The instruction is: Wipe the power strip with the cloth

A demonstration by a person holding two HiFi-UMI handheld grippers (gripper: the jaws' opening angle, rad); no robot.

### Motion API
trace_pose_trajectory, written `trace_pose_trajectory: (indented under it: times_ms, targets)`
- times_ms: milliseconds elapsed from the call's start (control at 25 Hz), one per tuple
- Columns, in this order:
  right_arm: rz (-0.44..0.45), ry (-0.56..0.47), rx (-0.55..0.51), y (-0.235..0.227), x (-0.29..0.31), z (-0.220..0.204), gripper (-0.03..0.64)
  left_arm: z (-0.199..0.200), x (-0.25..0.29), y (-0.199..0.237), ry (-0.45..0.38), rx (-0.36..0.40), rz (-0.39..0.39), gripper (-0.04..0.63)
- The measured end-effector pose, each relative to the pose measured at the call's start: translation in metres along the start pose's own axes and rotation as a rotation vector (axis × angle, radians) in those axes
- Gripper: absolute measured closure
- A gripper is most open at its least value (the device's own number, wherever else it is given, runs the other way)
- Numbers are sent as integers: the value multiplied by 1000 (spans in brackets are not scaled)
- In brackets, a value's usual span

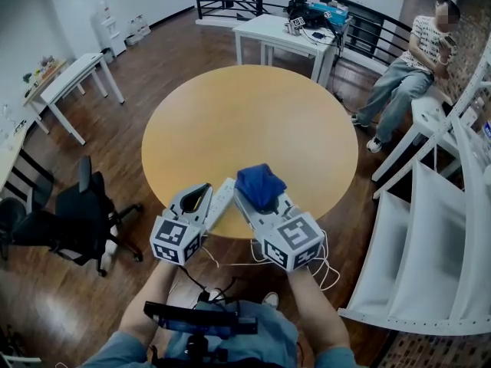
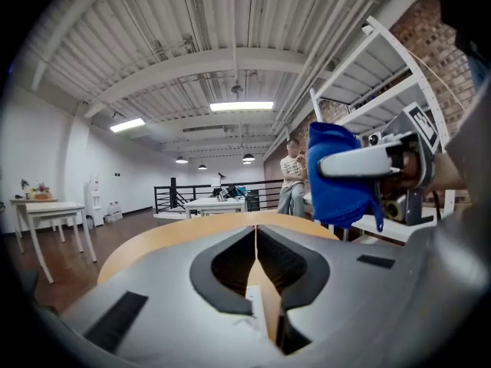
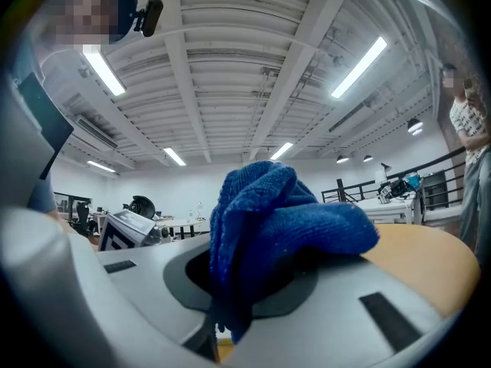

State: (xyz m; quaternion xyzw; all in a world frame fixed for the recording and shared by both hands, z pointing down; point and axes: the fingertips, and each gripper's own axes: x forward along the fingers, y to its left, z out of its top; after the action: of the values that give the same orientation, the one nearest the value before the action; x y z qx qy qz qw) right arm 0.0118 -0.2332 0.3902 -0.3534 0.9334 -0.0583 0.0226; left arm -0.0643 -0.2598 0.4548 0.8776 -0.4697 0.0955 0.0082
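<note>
Clamping blue cloth (image 3: pixel 276 221), right gripper (image 3: pixel 252 286).

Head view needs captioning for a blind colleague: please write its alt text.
Two handheld grippers sit over the near edge of a round wooden table: the right gripper clamps a blue cloth, and a white power strip shows between it and the left gripper. Another person sits far right.

A lab-like workroom: past the fingers (image 1: pixel 186 203) a round table (image 1: pixel 253 121) and a desk of equipment (image 1: pixel 268 31); white shelving (image 1: pixel 430 228) to their right, an office chair (image 1: pixel 77 213) left
</note>
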Motion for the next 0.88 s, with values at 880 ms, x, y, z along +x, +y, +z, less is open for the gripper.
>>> trace_pose_trajectory:
  times_ms: [880]
  targets:
    - [2,-67,-60,26,7,25,563,71,-45,-15,-159,-14,-6,592]
